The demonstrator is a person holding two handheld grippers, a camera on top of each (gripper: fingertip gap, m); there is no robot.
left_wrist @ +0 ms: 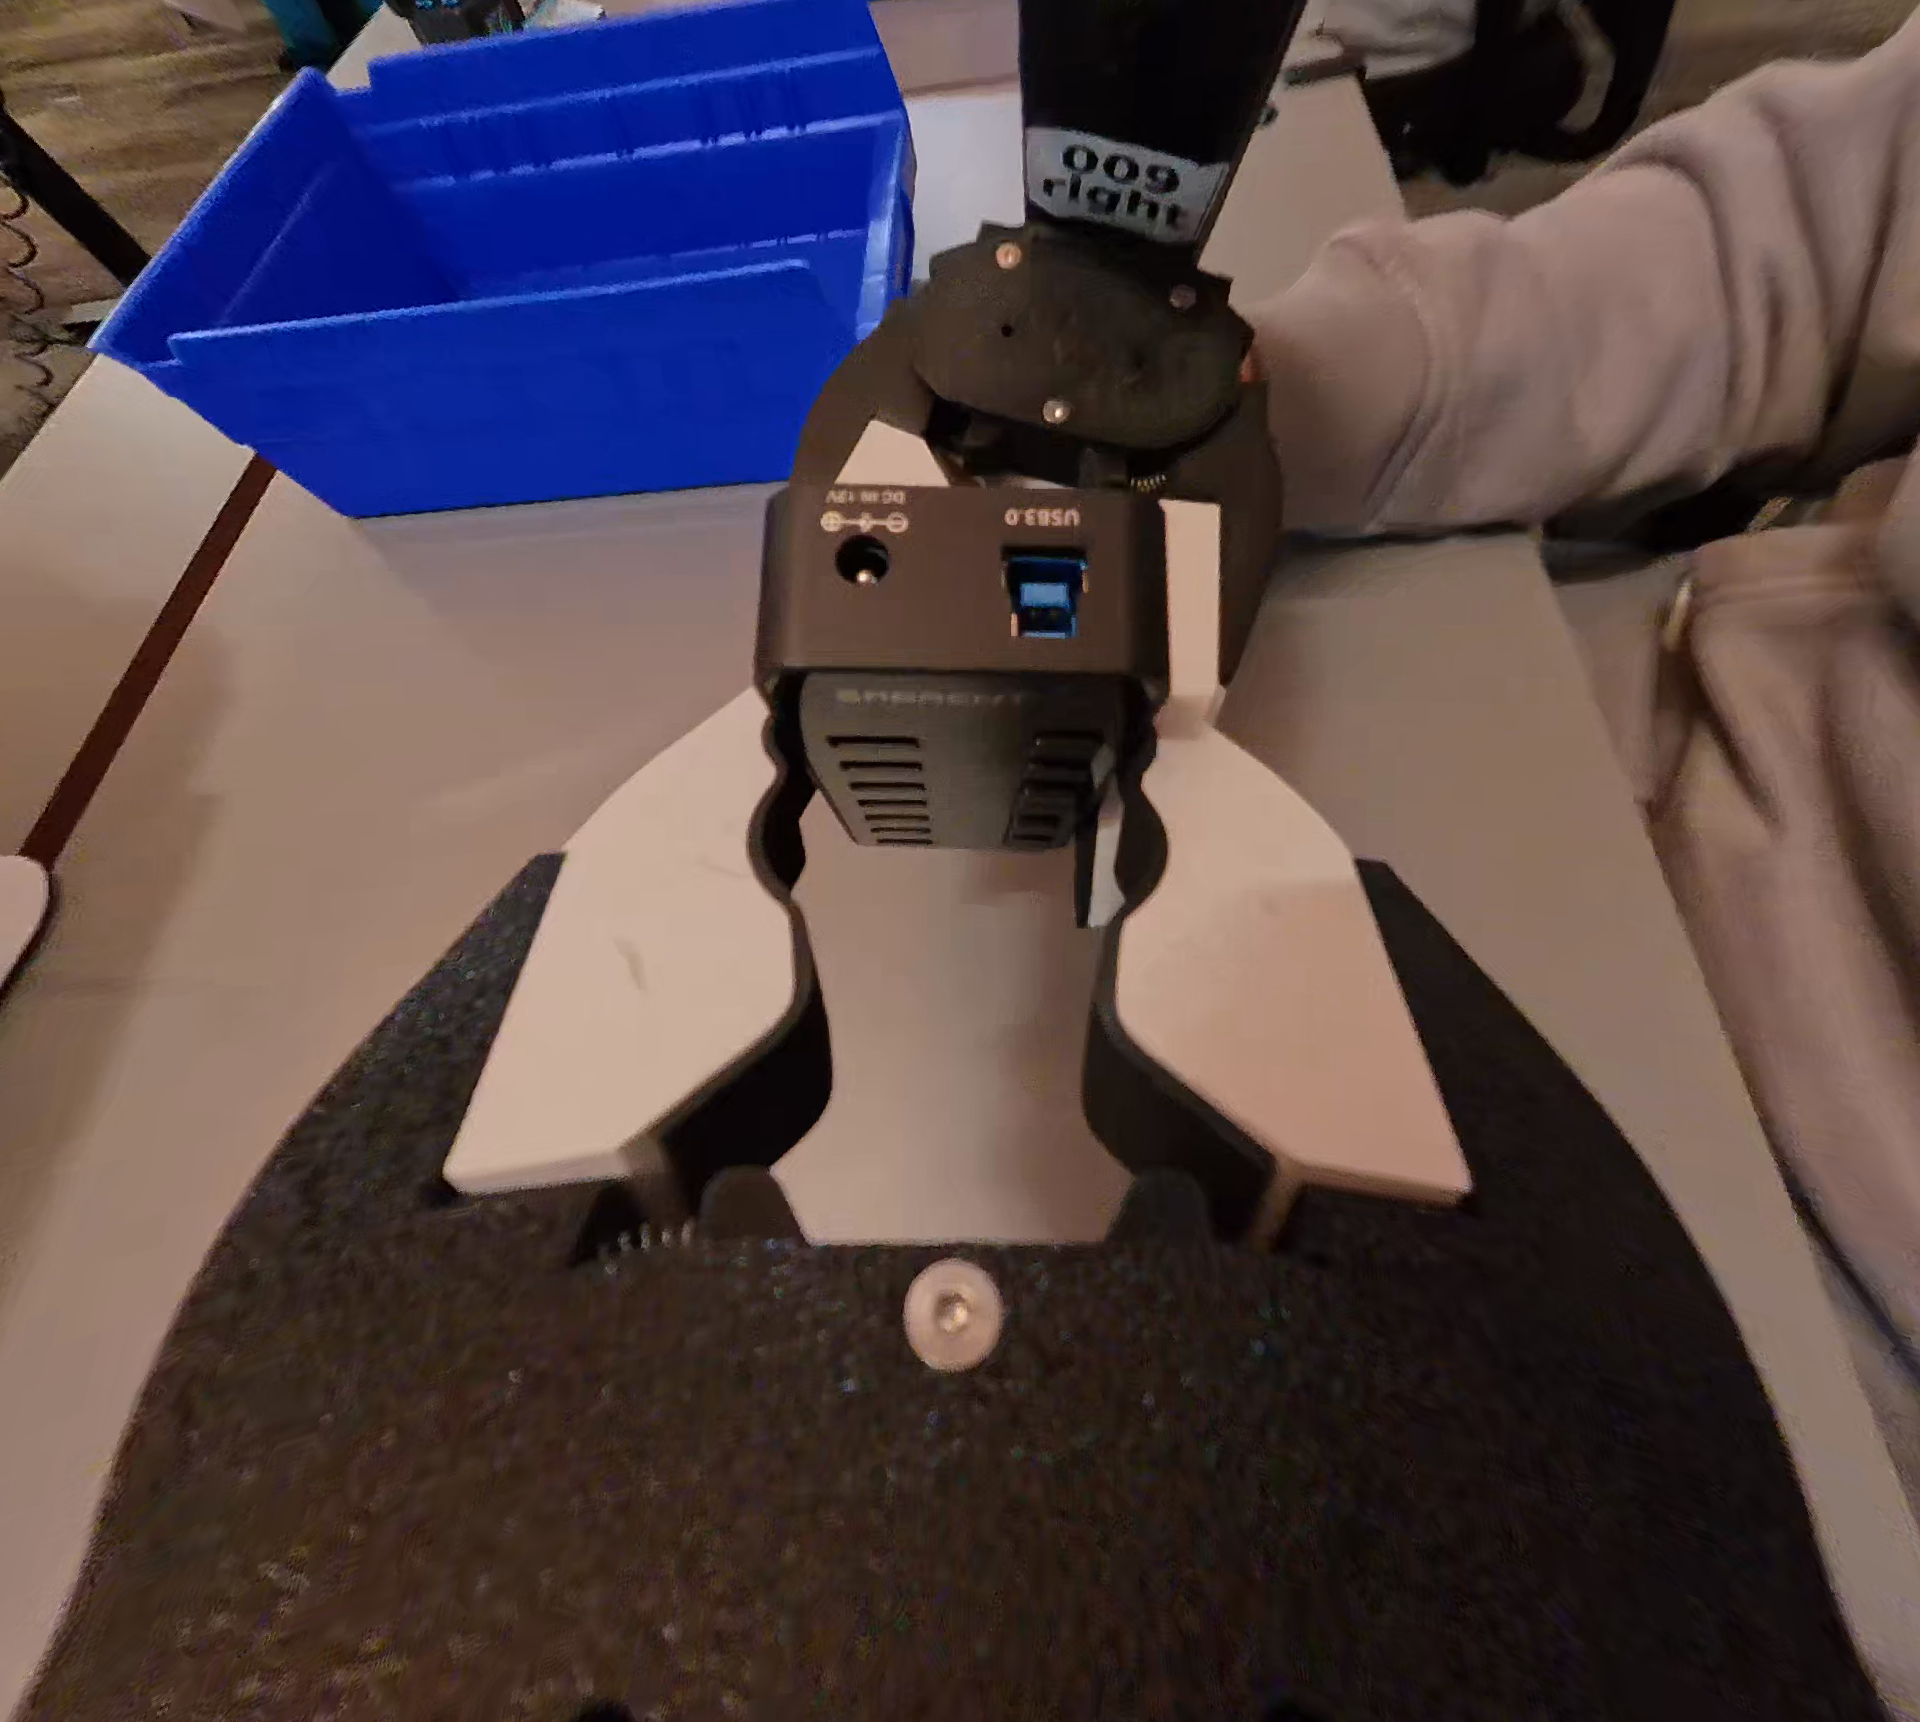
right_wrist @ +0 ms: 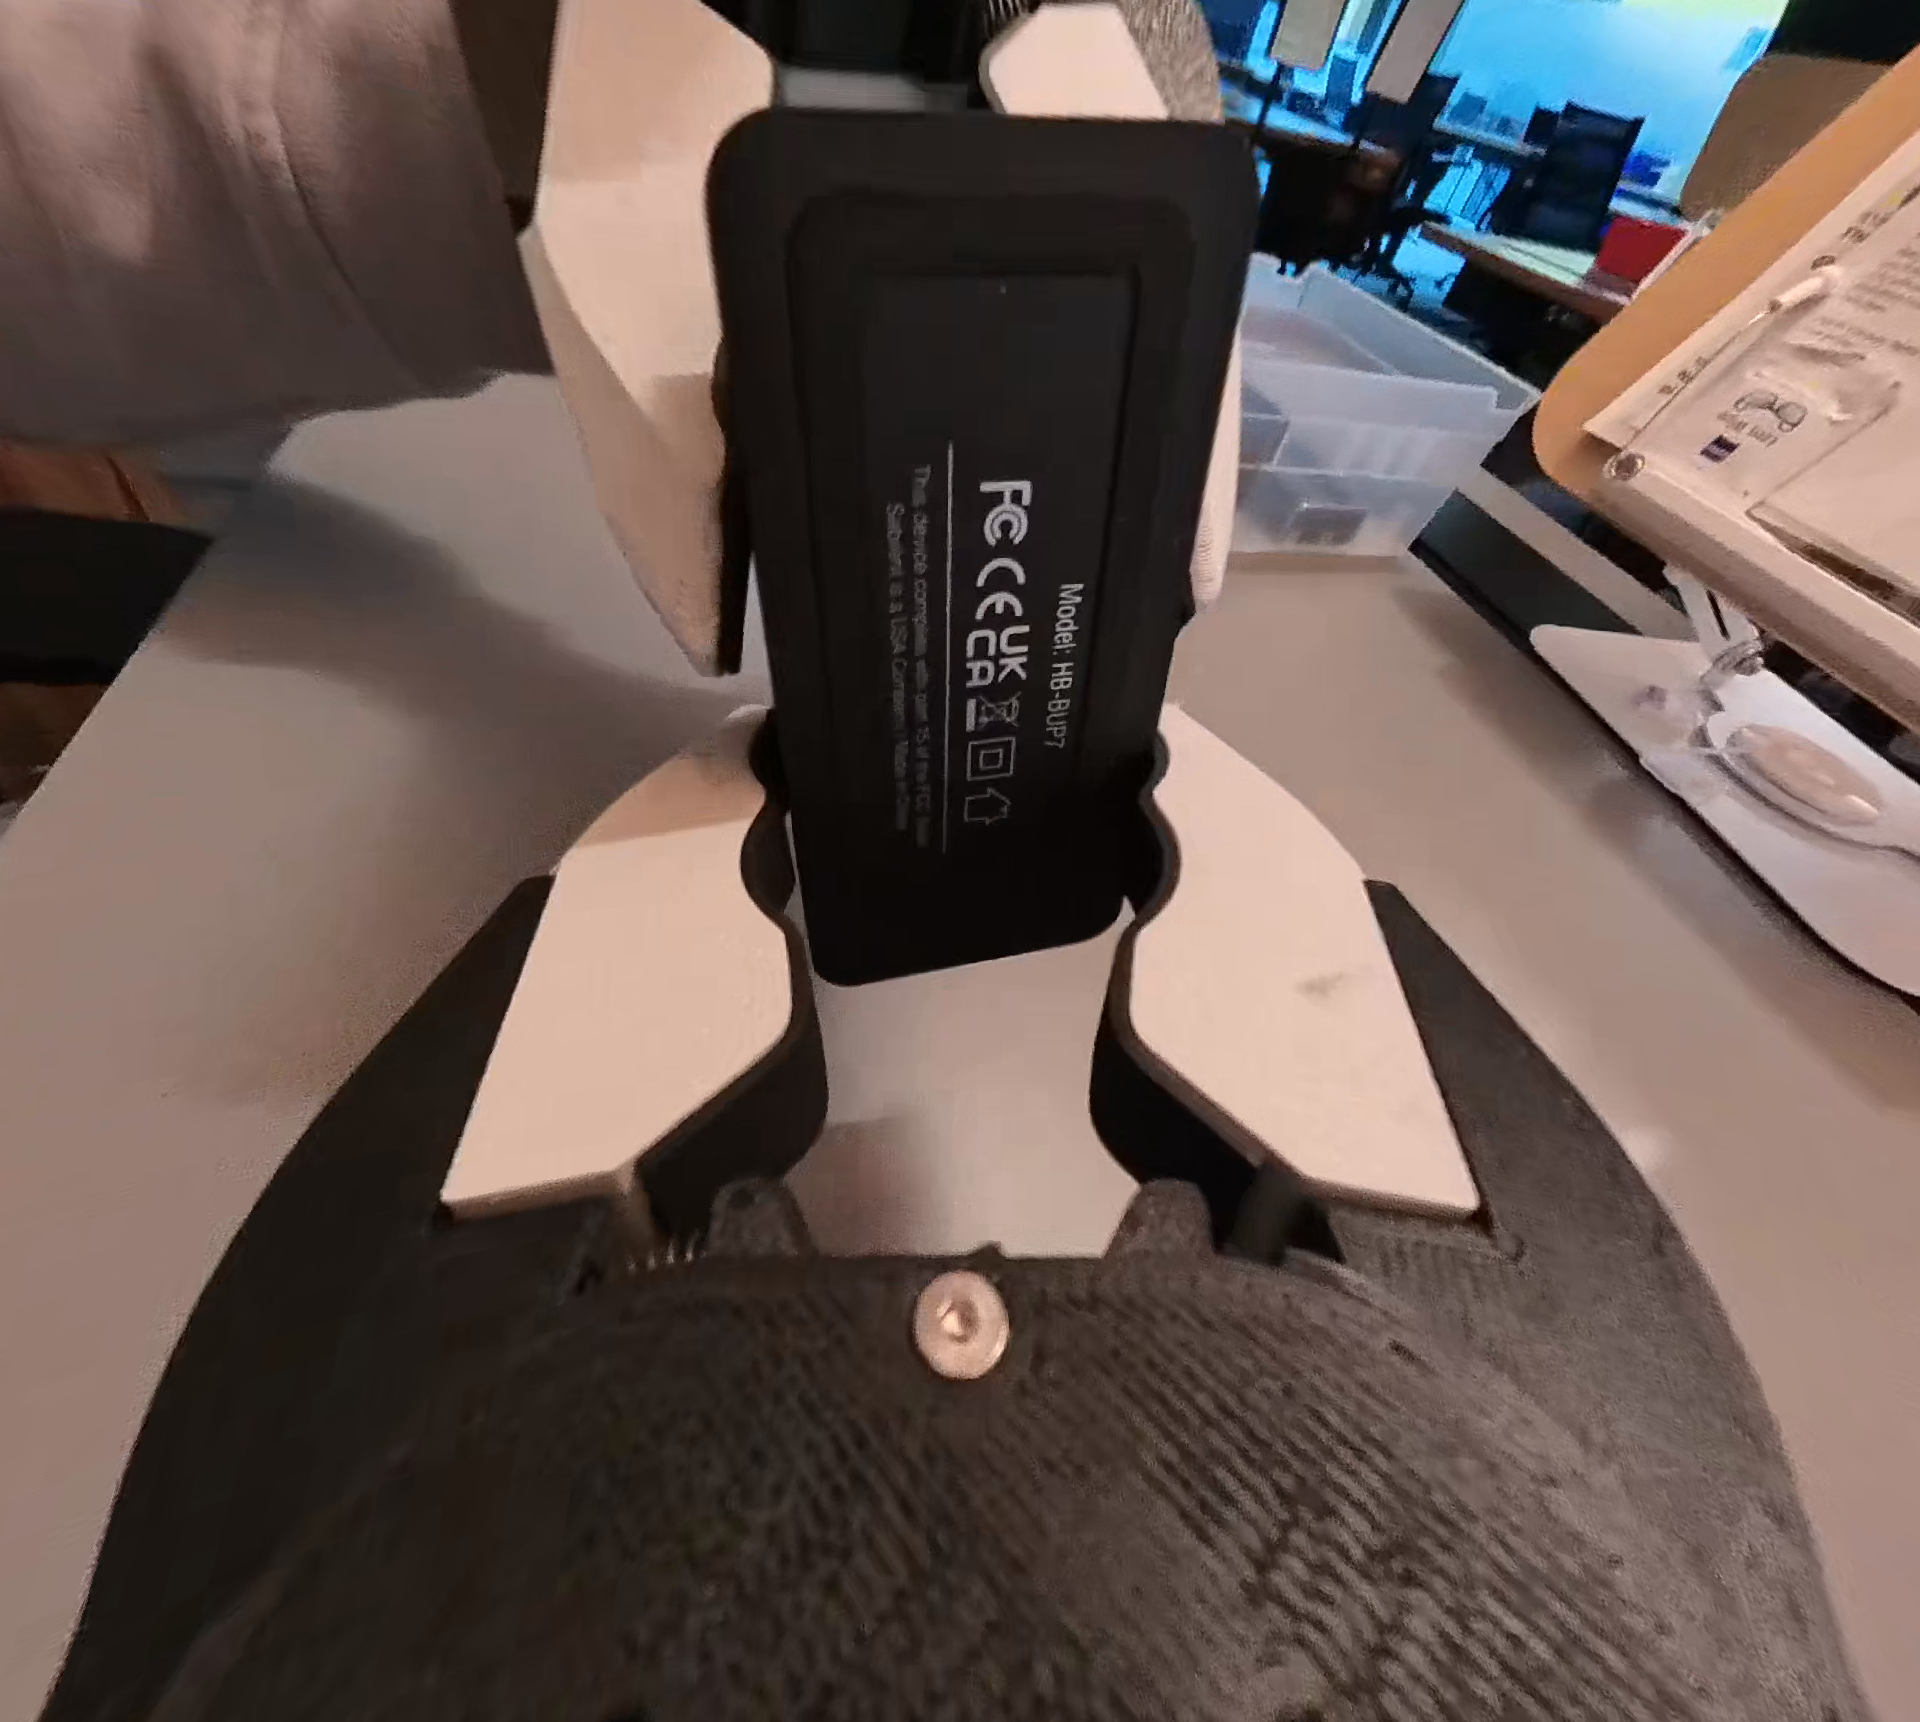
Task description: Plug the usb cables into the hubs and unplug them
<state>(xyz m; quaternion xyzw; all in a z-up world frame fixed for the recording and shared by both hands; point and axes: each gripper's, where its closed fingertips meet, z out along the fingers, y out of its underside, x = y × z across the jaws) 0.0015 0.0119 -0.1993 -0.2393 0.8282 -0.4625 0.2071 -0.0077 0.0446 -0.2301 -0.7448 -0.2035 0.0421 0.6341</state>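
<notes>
Two grippers, one hub: both tools hold the same black hub [left_wrist: 961, 633] at once, lifted above the pale table [left_wrist: 312, 737].
Left gripper: the left gripper [left_wrist: 956, 799] is closed on the hub's lower end, its fingertips pressing the slotted sides just under the port face.
Right gripper: the right gripper [right_wrist: 961, 825] is clamped on the other end of the same hub [right_wrist: 977, 529], with the printed underside turned to its camera; in the left wrist view it shows beyond the hub, coming in from above.
Hub position: held in the air between the two tools, roughly upright, well clear of the table.
Ports: the end face shows a round power socket [left_wrist: 862, 558] and a blue socket [left_wrist: 1042, 597]; both look empty.
Cables: no usb cable is visible in either view, so I cannot tell where they lie.
Progress: judged from the empty sockets and missing cables, the hub is only being handled; whether any plugging or unplugging is already done cannot be read from these pictures.
Left to do: probably set or steady the hub, free one gripper, fetch a cable and push it in.
Surroundings: blue bins [left_wrist: 540, 270] stand on the table behind the hub; a clear box [right_wrist: 1351, 425] and a stand with papers [right_wrist: 1766, 384] sit to the right.
Person: grey sleeves [left_wrist: 1558, 342] are seen behind the tools.
</notes>
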